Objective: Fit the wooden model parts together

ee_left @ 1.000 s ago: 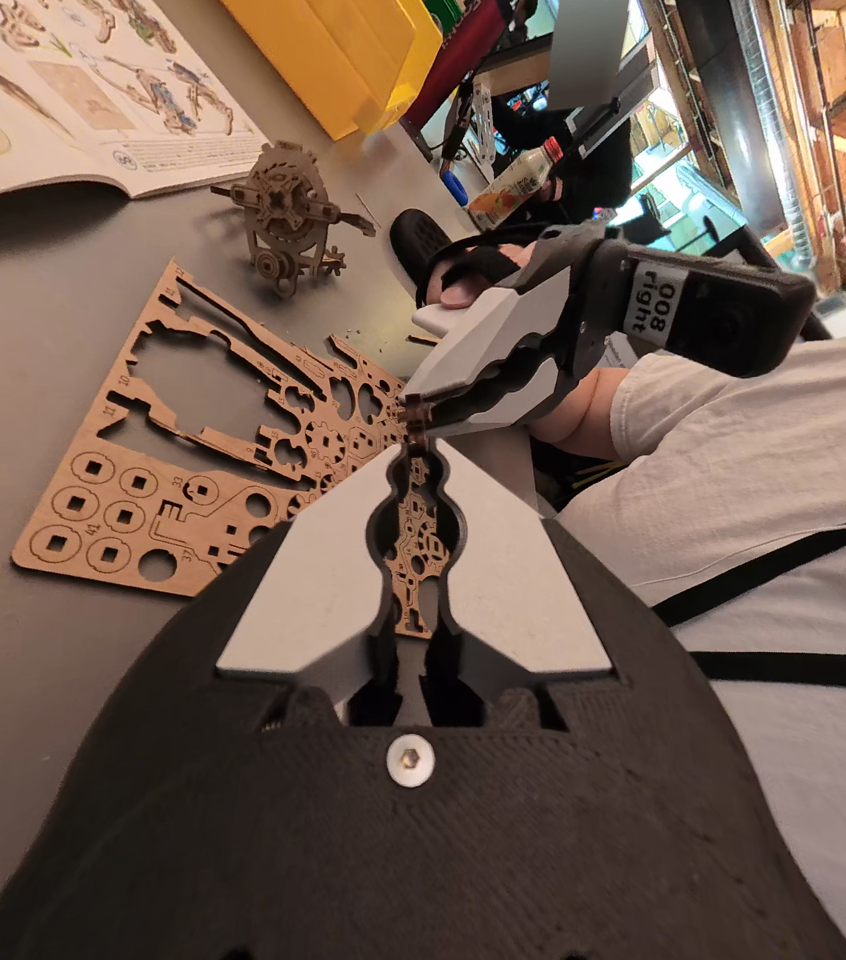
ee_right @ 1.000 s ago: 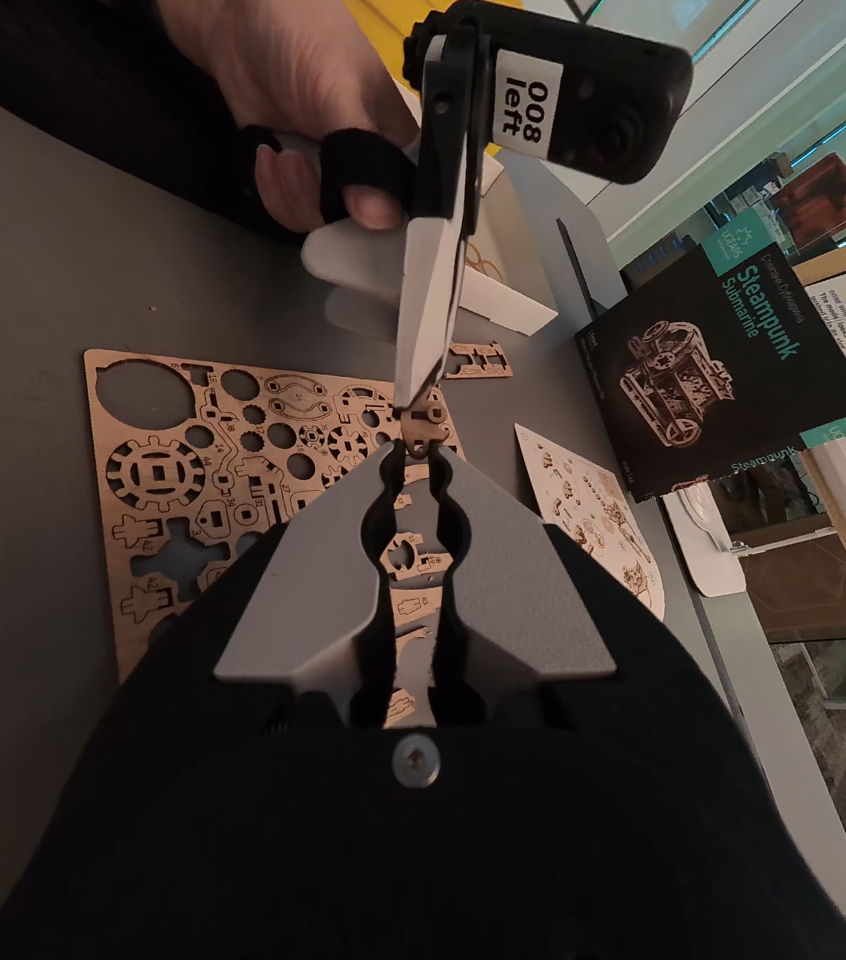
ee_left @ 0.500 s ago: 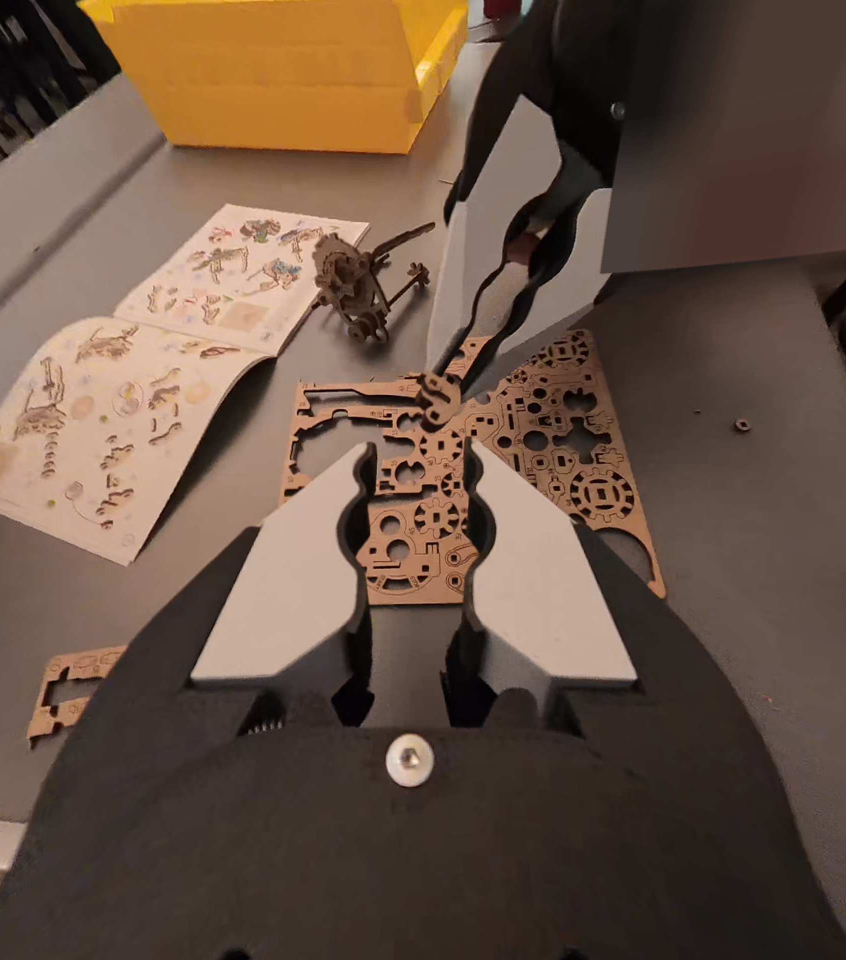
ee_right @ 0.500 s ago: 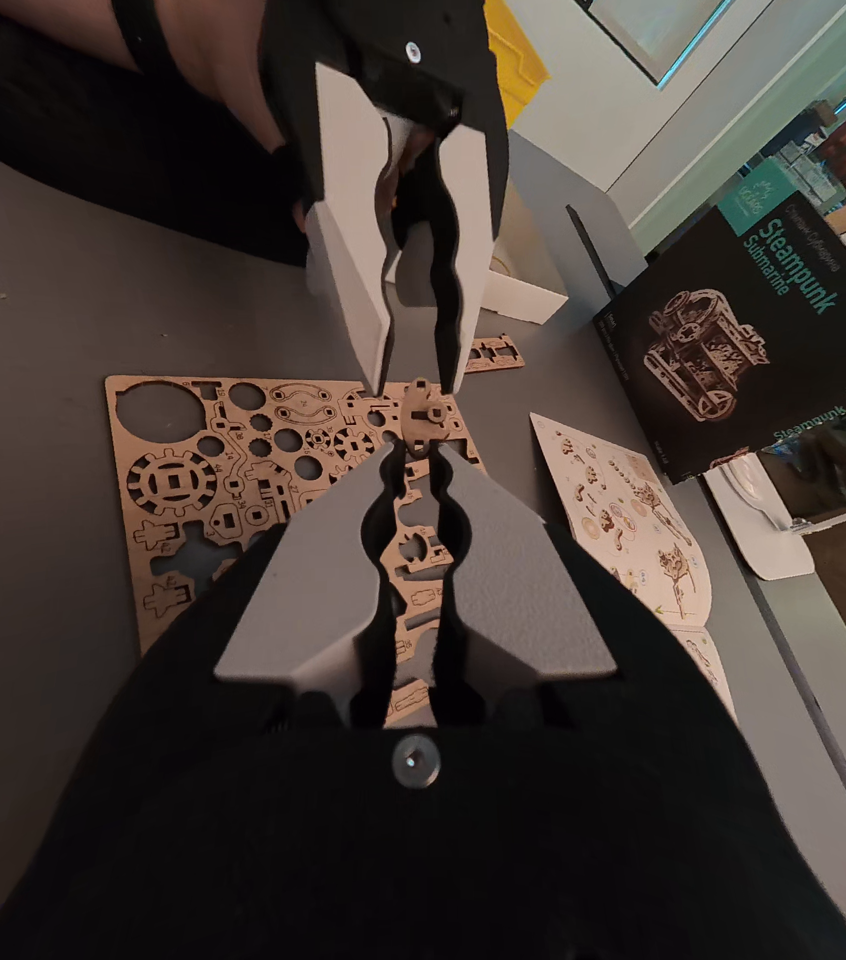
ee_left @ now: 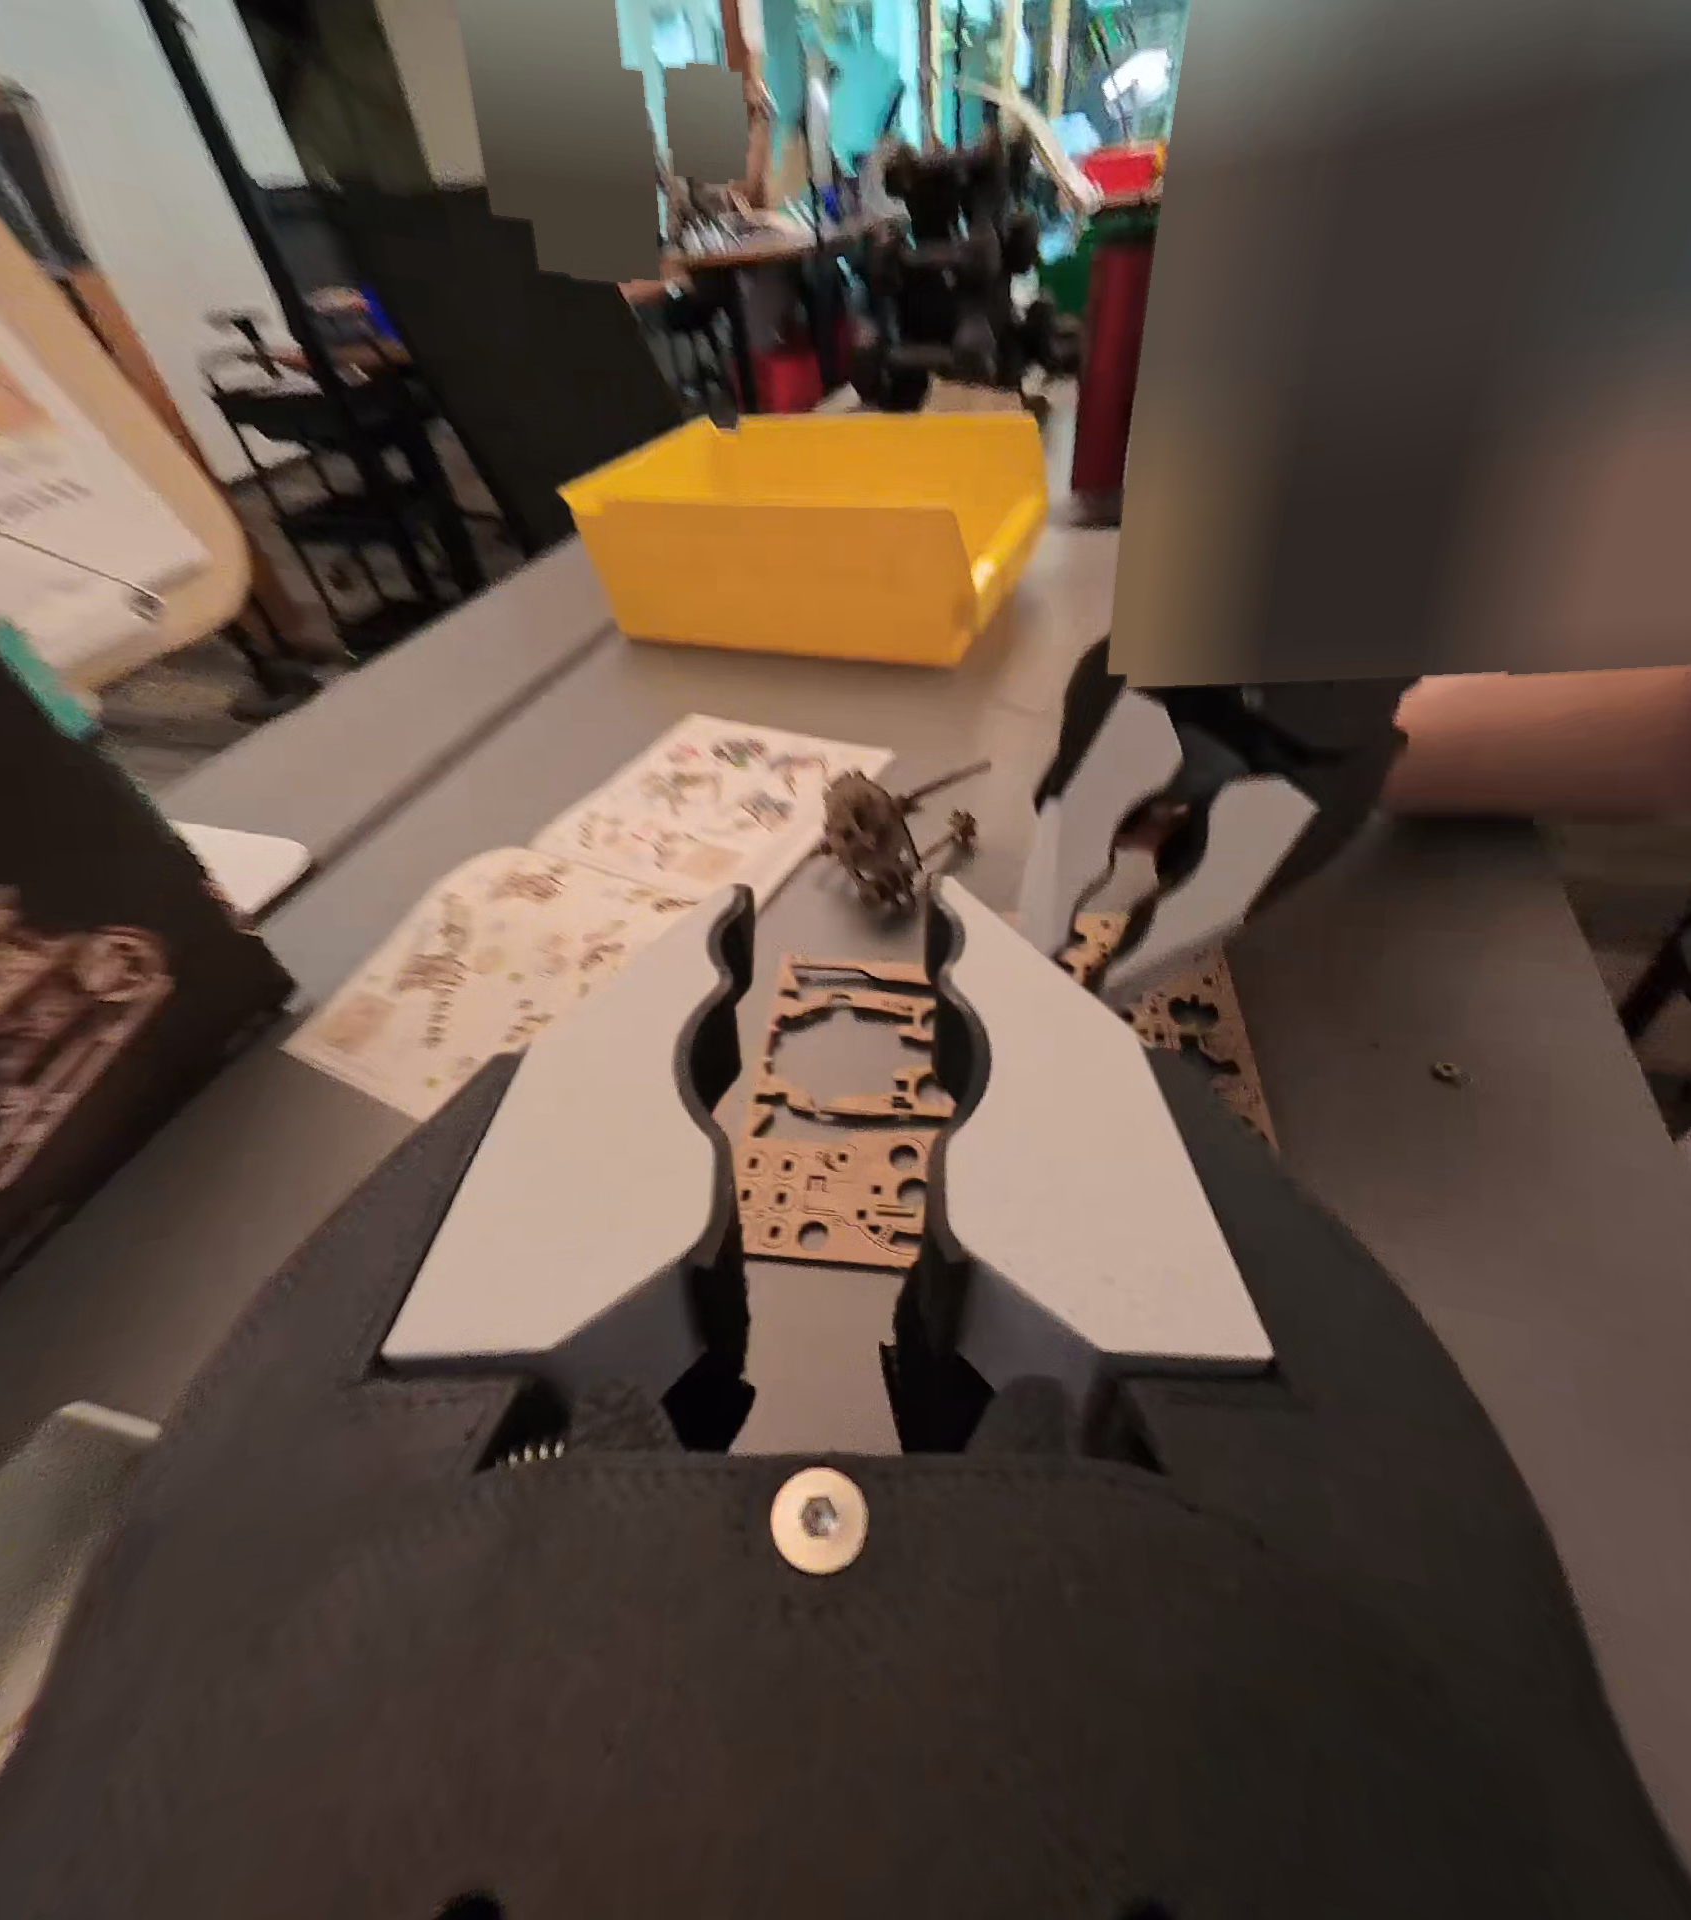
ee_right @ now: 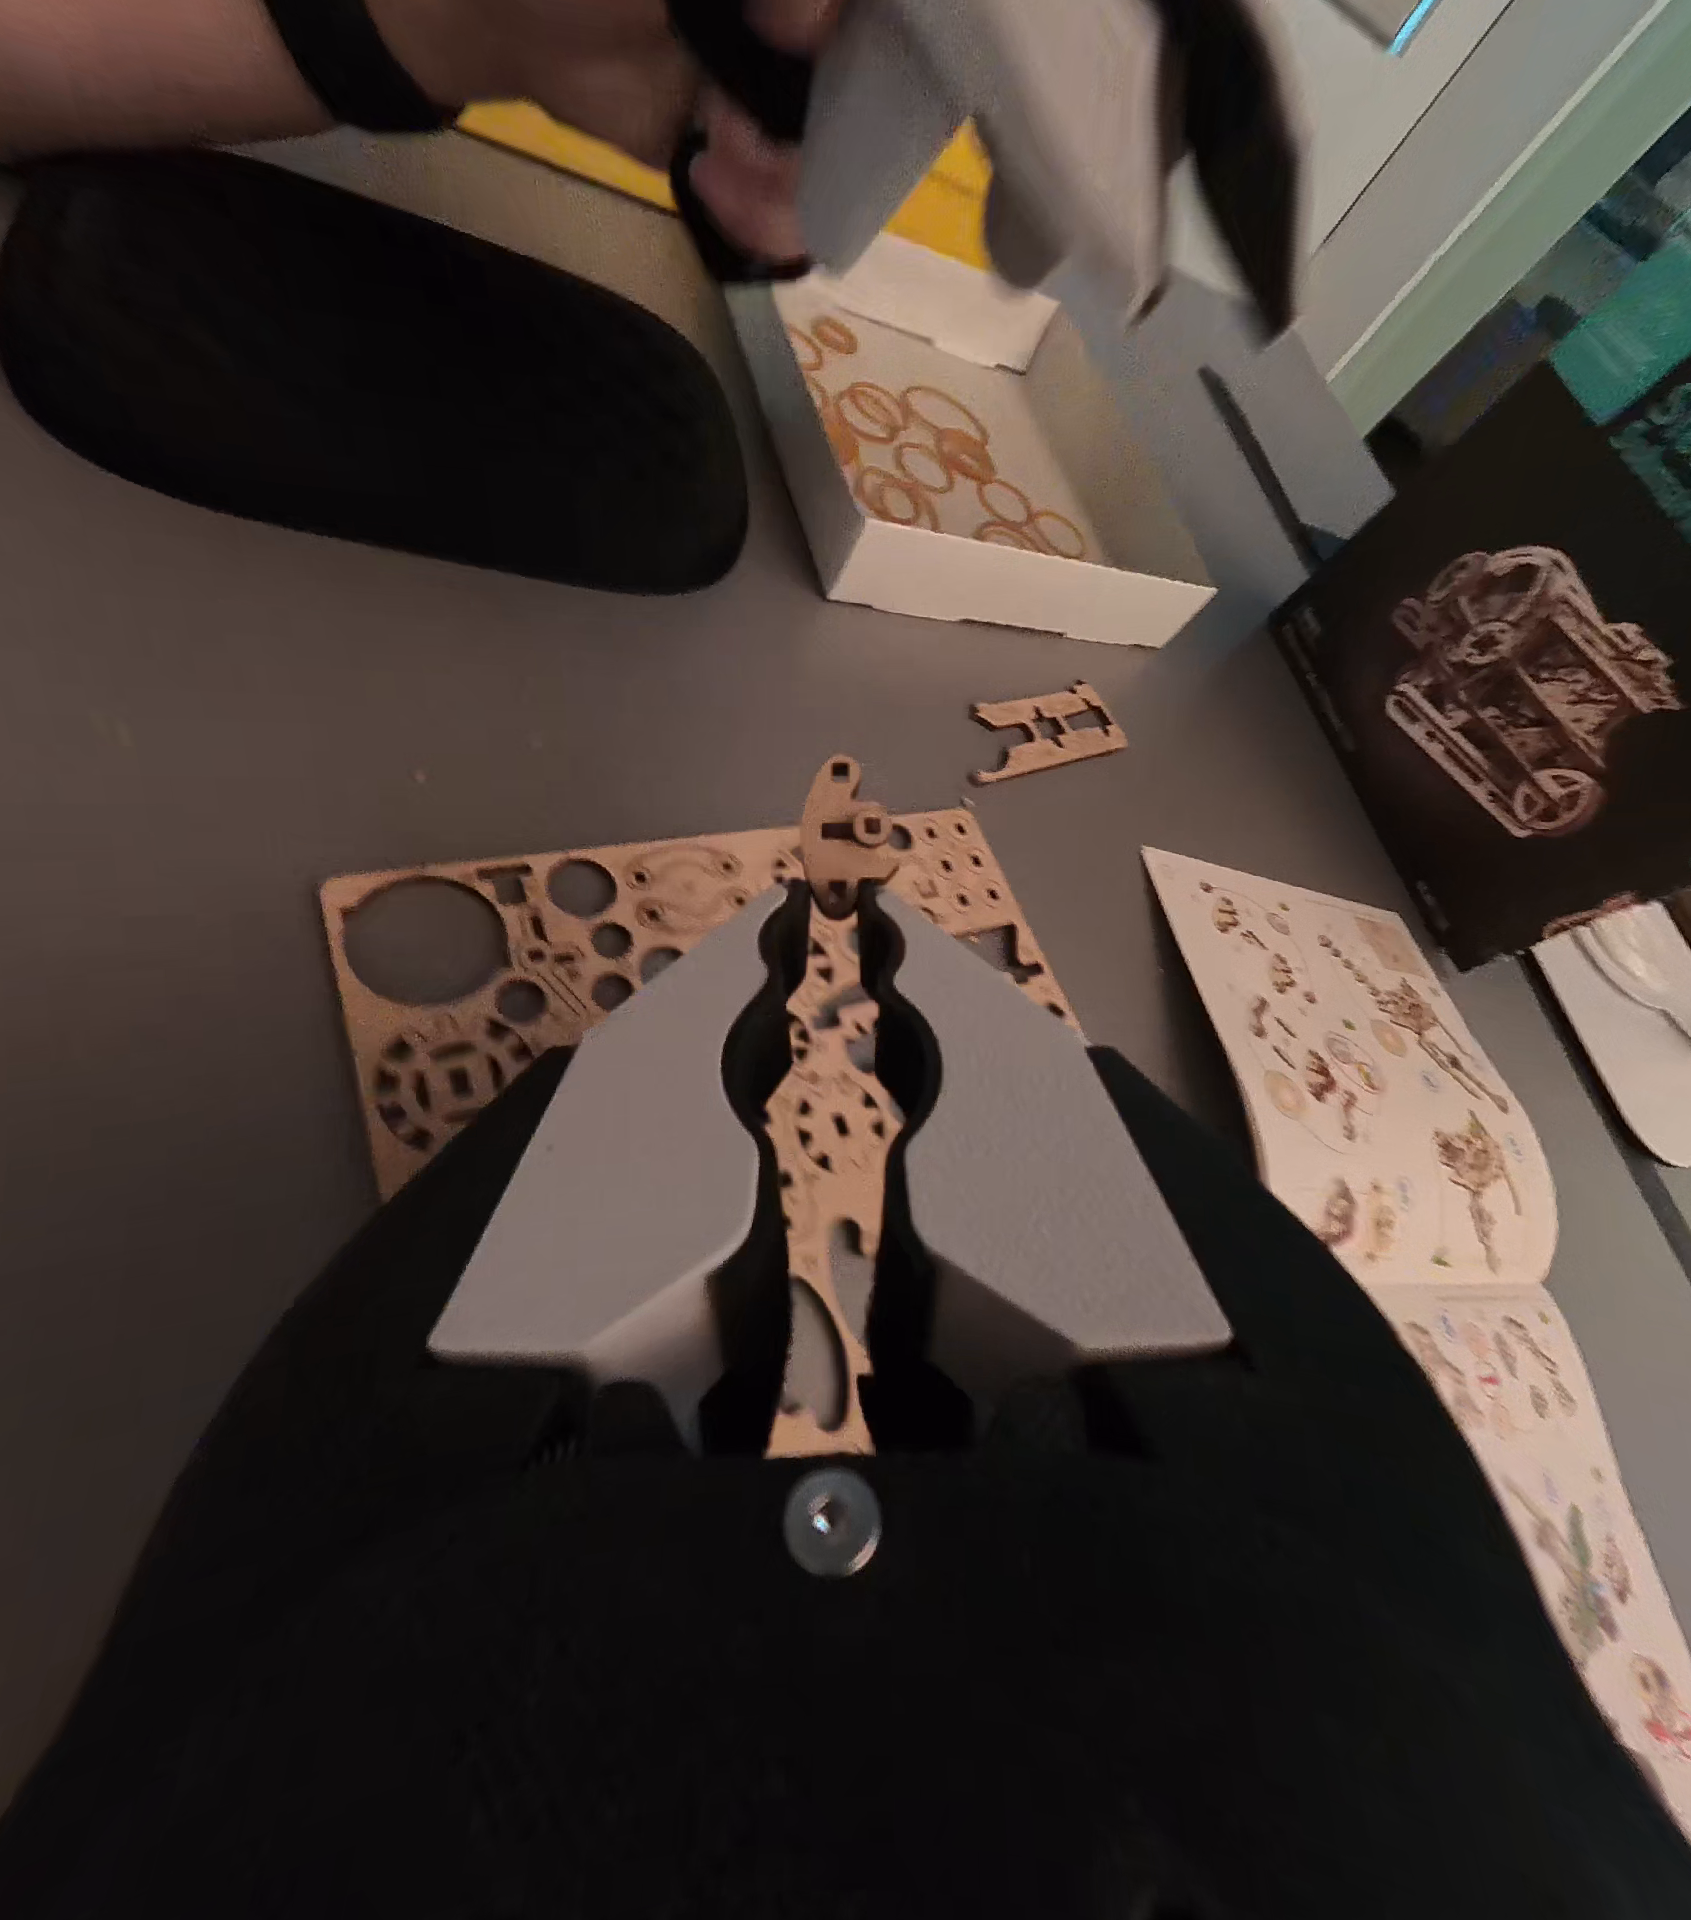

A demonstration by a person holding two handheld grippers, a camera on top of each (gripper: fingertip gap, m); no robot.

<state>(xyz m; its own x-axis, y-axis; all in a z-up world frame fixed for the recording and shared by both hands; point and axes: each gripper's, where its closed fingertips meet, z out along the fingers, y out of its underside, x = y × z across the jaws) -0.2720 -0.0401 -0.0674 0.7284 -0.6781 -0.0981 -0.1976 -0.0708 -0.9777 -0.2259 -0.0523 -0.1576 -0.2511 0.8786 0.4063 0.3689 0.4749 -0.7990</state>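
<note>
My right gripper (ee_right: 836,899) is shut on a small flat wooden part (ee_right: 839,836) with a peg fitted in it, held above a cut-out wooden sheet (ee_right: 467,997). My left gripper (ee_left: 836,914) is open and empty, held above another wooden sheet (ee_left: 841,1091). The right gripper also shows in the left wrist view (ee_left: 1095,951), to the right and farther off. The left gripper (ee_right: 986,281) shows blurred at the top of the right wrist view. A partly built wooden assembly (ee_left: 872,831) stands beyond the sheets.
An open instruction booklet (ee_left: 592,935) lies left of the sheets, with a yellow bin (ee_left: 820,540) behind it. A black kit box (ee_right: 1547,675), a white box of rubber bands (ee_right: 955,468), a loose wooden piece (ee_right: 1049,727) and a black pad (ee_right: 353,384) lie on the grey table (ee_right: 145,831). Tip to tip, the grippers are about 10 cm apart.
My left gripper has opened, let go of the small part and drawn back and away from the right gripper. My right gripper keeps hold of the small wooden part.
</note>
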